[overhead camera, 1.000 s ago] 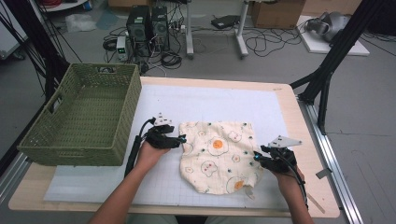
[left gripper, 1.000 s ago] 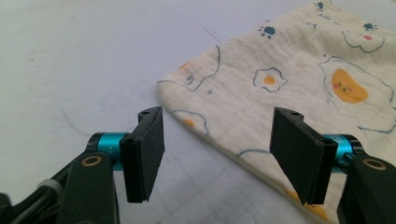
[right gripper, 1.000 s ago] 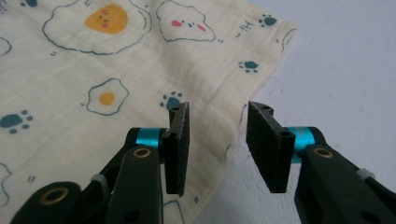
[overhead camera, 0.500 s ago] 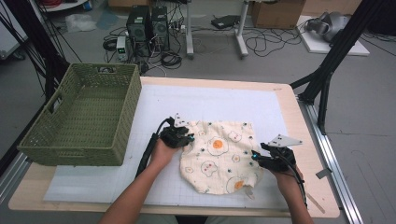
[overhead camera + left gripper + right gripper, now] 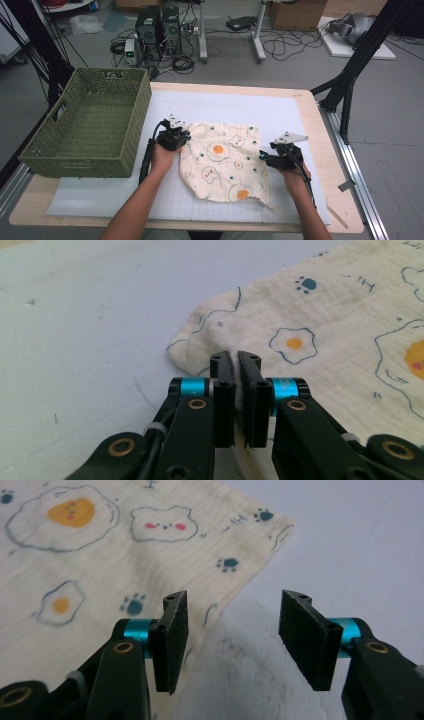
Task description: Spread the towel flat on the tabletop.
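The left gripper (image 5: 235, 390) is clenched on the near left edge of the patterned cloth (image 5: 320, 335); its jaws have just been closing, and a thin fold of fabric is pinched between them. In the high view this gripper (image 5: 181, 139) sits at the cloth's (image 5: 222, 160) left edge, the left hand (image 5: 162, 155) behind it, the forearm reaching in from the bottom edge. The right gripper (image 5: 232, 630) is released: its jaws have just been opening and stand apart, straddling the cloth's (image 5: 100, 555) right edge without pressing it. The right hand (image 5: 292, 172) holds it low at that edge, pointing left.

The cloth, printed with fried eggs, bears and paw prints, lies spread on the white mat (image 5: 235, 107) in the table's middle. A green wicker basket (image 5: 87, 125) stands just left of the left gripper. The pinched fabric is hidden behind the pads, and a blurred pale fold fills the foreground between the right jaws.
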`<state>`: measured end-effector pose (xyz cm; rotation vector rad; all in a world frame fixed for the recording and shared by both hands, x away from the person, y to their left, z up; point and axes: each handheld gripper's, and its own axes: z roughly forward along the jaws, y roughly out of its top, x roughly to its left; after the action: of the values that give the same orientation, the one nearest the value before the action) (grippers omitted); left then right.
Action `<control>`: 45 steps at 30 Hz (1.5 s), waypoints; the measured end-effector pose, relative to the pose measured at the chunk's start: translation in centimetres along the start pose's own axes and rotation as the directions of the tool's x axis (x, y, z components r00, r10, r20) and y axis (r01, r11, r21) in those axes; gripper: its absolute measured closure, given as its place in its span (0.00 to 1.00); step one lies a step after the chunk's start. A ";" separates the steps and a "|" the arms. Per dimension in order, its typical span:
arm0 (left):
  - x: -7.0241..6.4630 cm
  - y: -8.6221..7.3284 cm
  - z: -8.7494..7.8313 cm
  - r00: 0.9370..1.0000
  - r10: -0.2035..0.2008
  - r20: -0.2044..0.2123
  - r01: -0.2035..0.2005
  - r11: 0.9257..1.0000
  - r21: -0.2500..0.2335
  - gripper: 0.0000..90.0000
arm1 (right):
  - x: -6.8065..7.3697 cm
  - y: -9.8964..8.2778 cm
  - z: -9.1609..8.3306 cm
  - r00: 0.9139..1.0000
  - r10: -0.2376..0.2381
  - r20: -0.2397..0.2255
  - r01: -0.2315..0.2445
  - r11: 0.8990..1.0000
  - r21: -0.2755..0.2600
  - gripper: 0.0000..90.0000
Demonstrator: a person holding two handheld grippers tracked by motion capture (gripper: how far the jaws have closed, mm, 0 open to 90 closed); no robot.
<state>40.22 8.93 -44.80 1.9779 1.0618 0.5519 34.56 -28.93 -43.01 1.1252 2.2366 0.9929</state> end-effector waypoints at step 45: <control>-2.0 -1.4 -1.9 0.996 0.084 0.015 -0.084 0.996 0.034 0.95 | -0.6 0.9 1.1 0.994 0.035 0.101 -0.032 0.999 -0.033 0.53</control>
<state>37.16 8.60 -44.87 2.0608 0.9894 0.5677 36.06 -28.63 -43.04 1.1769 2.1214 0.9590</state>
